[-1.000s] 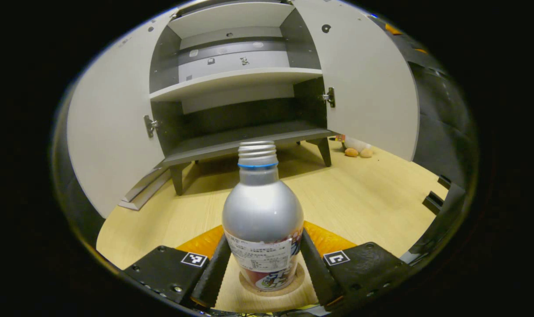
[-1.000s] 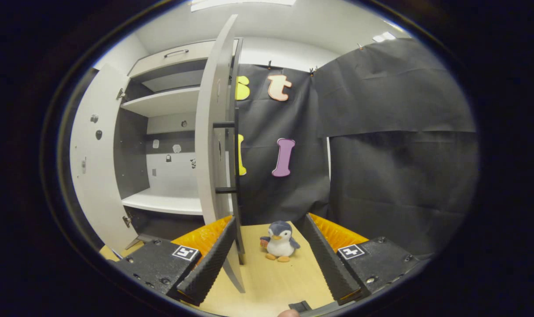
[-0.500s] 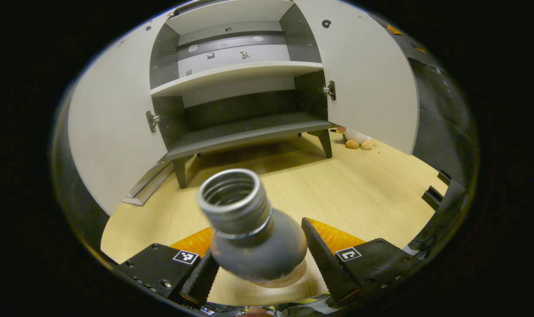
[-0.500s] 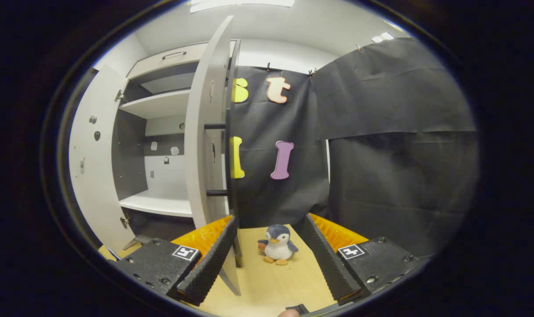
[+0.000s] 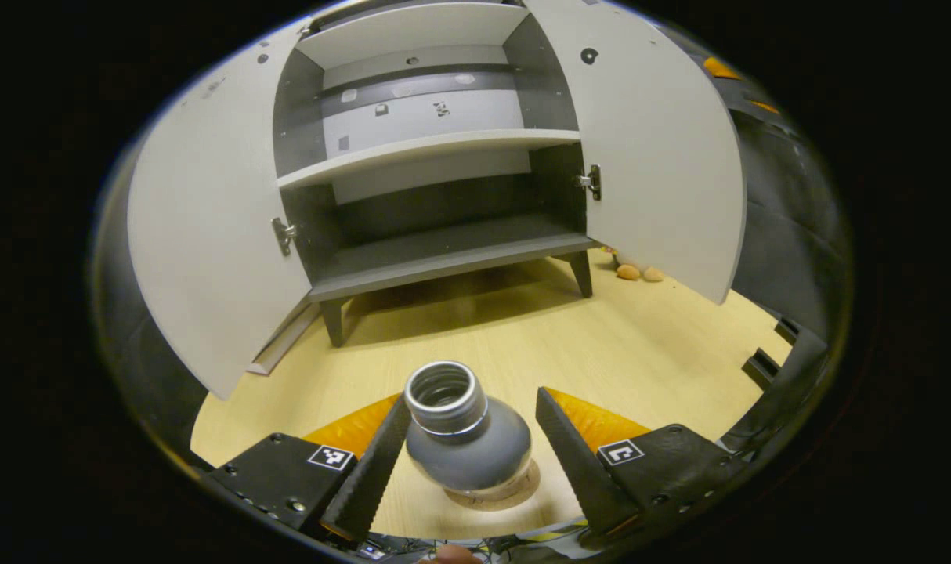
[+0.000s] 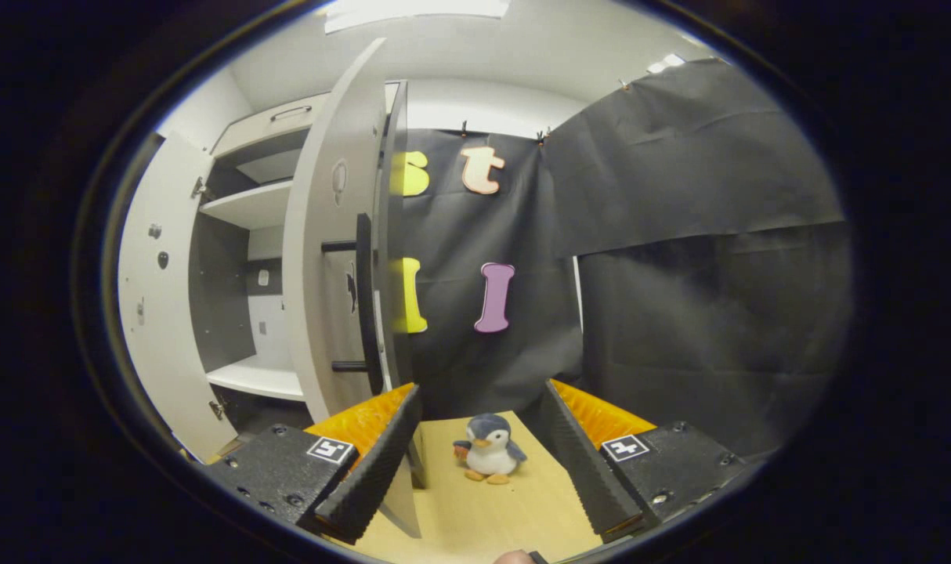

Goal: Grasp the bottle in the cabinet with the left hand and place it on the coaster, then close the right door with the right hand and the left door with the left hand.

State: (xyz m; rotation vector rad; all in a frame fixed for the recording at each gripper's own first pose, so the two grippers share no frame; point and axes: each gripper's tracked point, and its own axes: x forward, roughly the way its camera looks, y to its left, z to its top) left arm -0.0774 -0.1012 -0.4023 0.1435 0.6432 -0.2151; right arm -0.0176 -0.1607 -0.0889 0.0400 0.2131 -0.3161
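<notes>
A silver bottle with an open threaded neck stands upright on a round coaster on the wooden table. My left gripper hovers above it, open, a finger on each side of the bottle without touching. The white cabinet stands behind with both doors swung wide: the left door and the right door. In the right gripper view the right door stands edge-on with its dark bar handle. My right gripper is open, its left finger close to the door's lower edge.
A small plush penguin sits on the table beyond the right gripper, in front of the black cloth wall. Its feet peek from under the right door in the left gripper view. Bare wooden table lies between bottle and cabinet.
My left gripper has let the bottle go and risen, now looking down on its neck. My right gripper has moved right, closer to the right door's outer face.
</notes>
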